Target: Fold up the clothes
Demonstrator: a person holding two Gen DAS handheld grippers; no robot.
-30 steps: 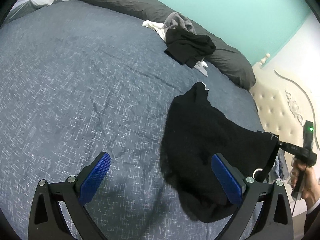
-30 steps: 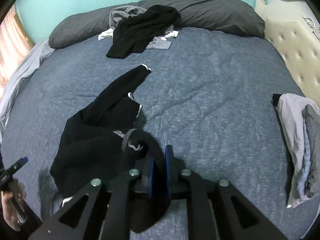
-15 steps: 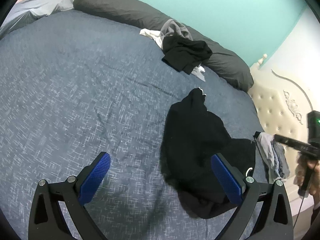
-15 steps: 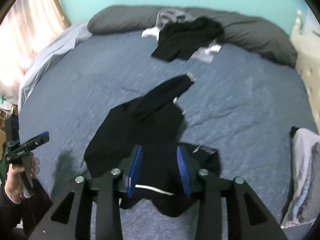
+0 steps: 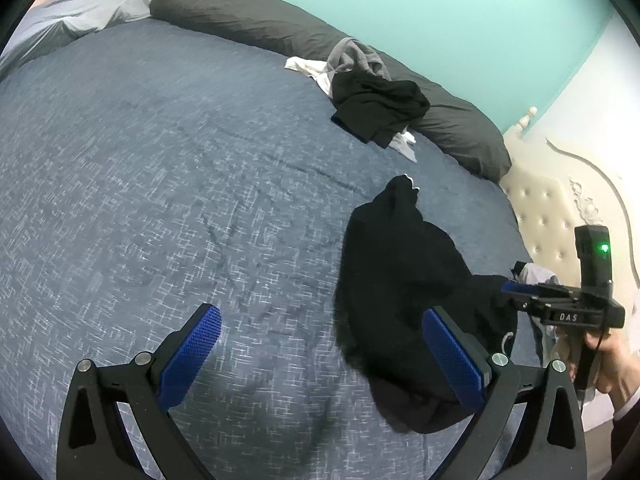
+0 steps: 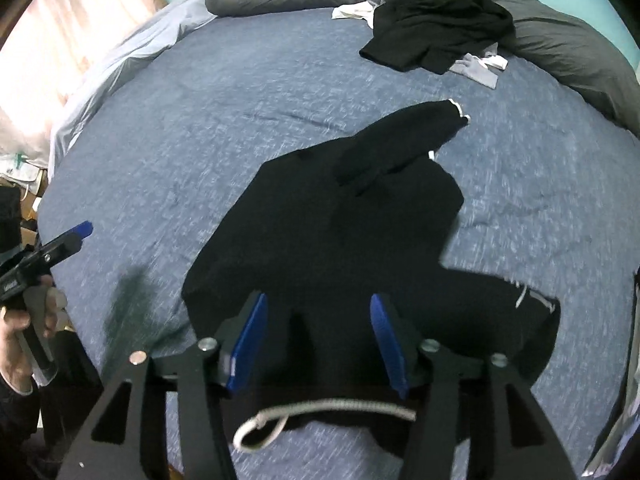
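Black hoodie spread on the bed, both grippers empty.

The hoodie (image 6: 340,248) lies crumpled on the blue bed (image 5: 160,184), one sleeve stretched toward the clothes pile (image 6: 436,28). The right gripper (image 6: 318,340) hovers over its near edge, jaws spread; the left gripper (image 5: 320,356) is spread wide beside it.

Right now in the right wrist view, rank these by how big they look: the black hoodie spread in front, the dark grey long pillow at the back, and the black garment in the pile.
1. black hoodie, though it lies nearest the camera
2. dark grey long pillow
3. black garment in the pile
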